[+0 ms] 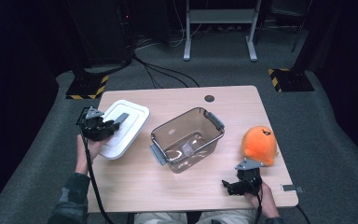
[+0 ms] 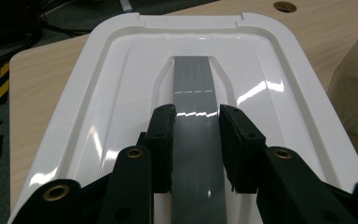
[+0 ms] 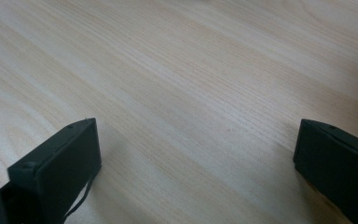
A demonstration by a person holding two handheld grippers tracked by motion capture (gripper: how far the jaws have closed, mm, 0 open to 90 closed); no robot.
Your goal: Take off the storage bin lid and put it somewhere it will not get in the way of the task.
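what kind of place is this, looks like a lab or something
Probably a lab or recording studio rather than a home: a lone wooden table on grey carpet, hazard-striped stand bases, cables across the floor, dark surroundings.

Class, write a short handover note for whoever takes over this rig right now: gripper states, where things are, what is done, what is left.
Left hand-held gripper: shut on the grey handle of the white lid, at the table's left.
Right hand-held gripper: open, over bare table.
Clear bin: mid-table, uncovered.
Orange plush: on the table, right of the bin.
Done: lid gripped.
Left, probably: plush into bin, lid on.
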